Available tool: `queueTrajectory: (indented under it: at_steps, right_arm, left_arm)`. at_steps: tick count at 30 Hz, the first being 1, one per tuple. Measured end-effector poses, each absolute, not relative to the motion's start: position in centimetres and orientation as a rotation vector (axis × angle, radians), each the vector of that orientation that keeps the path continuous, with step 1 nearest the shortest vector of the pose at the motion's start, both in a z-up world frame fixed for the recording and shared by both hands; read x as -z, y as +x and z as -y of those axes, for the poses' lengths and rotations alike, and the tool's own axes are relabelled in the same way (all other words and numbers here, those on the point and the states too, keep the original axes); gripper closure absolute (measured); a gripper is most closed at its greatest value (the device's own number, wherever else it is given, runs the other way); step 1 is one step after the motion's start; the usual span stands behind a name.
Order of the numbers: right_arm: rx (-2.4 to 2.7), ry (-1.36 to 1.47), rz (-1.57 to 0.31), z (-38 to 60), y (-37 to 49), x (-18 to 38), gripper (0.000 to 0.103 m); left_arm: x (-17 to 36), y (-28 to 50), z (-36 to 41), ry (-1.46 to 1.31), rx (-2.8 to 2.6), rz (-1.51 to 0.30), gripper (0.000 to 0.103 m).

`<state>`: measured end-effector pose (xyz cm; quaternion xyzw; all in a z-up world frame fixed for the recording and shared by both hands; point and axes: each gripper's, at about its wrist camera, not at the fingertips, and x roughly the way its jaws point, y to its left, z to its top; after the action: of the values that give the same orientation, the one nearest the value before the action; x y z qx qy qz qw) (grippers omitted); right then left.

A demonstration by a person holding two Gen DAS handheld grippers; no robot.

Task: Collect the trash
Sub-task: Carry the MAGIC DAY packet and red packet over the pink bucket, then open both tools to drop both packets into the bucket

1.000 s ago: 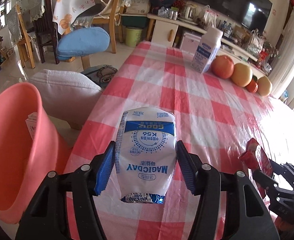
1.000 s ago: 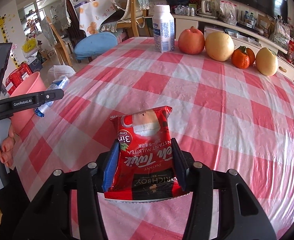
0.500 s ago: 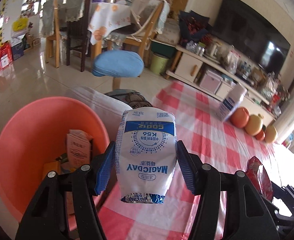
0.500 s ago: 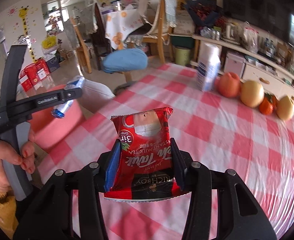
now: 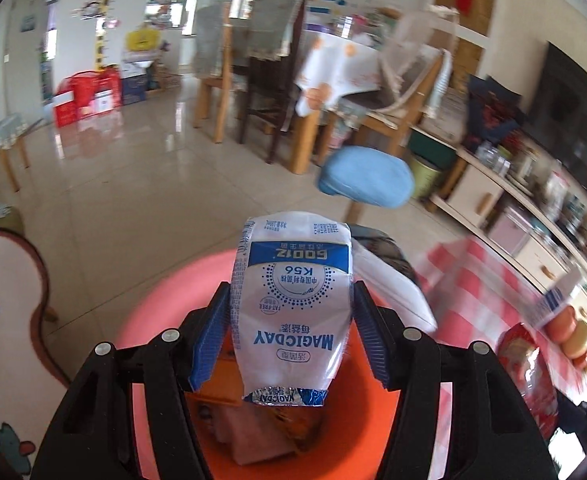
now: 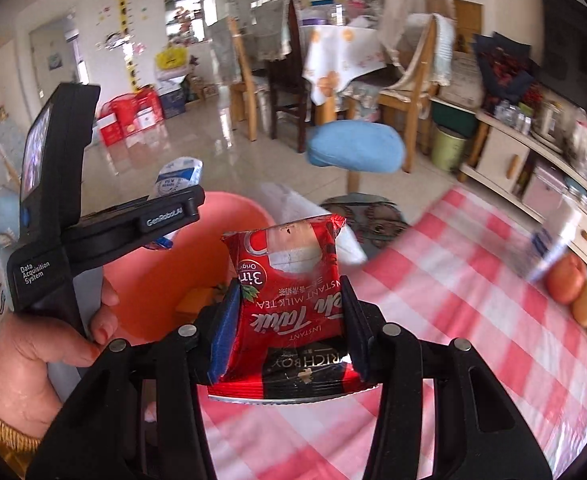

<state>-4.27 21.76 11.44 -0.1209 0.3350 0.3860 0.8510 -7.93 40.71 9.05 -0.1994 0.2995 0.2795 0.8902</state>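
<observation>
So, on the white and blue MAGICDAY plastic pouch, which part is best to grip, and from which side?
Grip the white and blue MAGICDAY plastic pouch at its middle, from the two long edges, as the left gripper does now. The pouch is flat and soft, so side pads probably pinch it securely, and its crimped end hangs free above the pink bucket.

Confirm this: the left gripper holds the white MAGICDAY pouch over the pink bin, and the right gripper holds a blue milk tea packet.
One detail is wrong. The right wrist view shows the milk tea packet in the right gripper is red, not blue. The left gripper does hold the white MAGICDAY pouch over the pink bin.
</observation>
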Motion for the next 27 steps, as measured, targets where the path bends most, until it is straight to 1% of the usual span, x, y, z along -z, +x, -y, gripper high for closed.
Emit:
queueTrajectory:
  at_steps: [6, 8, 9, 10, 11, 12, 13, 14, 16, 18, 21, 24, 27]
  right_arm:
    - [-0.864, -0.294, -0.726, -26.7, -4.1, -9.8, 0.054]
    - [-0.876, -0.310, -0.738, -27.7, -4.3, -9.2, 0.053]
    - [-0.881, -0.315, -0.748, -28.1, -4.3, -8.8, 0.051]
    - [-0.883, -0.316, -0.755, -28.4, -4.2, -8.4, 0.049]
    - [-0.879, -0.316, -0.753, -28.3, -4.2, -8.3, 0.044]
    - [-0.874, -0.308, -0.751, -28.3, -4.1, -8.3, 0.036]
    - [-0.871, -0.294, -0.748, -28.1, -4.1, -8.4, 0.033]
    - [-0.864, -0.281, -0.745, -27.8, -4.1, -8.4, 0.027]
    - [-0.844, -0.255, -0.740, -26.9, -4.1, -8.7, 0.024]
    - [-0.813, -0.242, -0.731, -26.0, -4.1, -9.0, 0.017]
    - [-0.755, -0.221, -0.713, -23.8, -4.2, -9.5, 0.016]
    - [-0.693, -0.215, -0.699, -21.6, -4.2, -9.7, 0.012]
    - [-0.645, -0.220, -0.687, -19.5, -4.2, -9.7, 0.012]
  left_arm:
    - [-8.7, -8.5, -43.6, -0.442, -0.639, -0.624, 0.042]
    - [-8.6, -8.8, -44.3, -0.444, -0.660, -0.627, 0.036]
    - [-8.6, -8.8, -44.5, -0.444, -0.662, -0.626, 0.032]
    - [-8.6, -8.7, -44.6, -0.441, -0.659, -0.626, 0.029]
    - [-8.6, -8.7, -44.4, -0.437, -0.658, -0.627, 0.028]
    - [-8.6, -8.6, -44.3, -0.429, -0.657, -0.629, 0.023]
    - [-8.6, -8.5, -44.2, -0.419, -0.656, -0.631, 0.019]
    - [-8.7, -8.4, -43.9, -0.410, -0.652, -0.633, 0.019]
    - [-8.8, -8.3, -43.1, -0.392, -0.637, -0.637, 0.015]
    - [-8.9, -8.0, -42.5, -0.377, -0.624, -0.639, 0.013]
    - [-9.1, -7.4, -41.2, -0.344, -0.598, -0.640, 0.009]
    - [-9.4, -7.0, -39.9, -0.319, -0.566, -0.637, 0.009]
    - [-9.6, -6.4, -38.0, -0.287, -0.526, -0.635, 0.008]
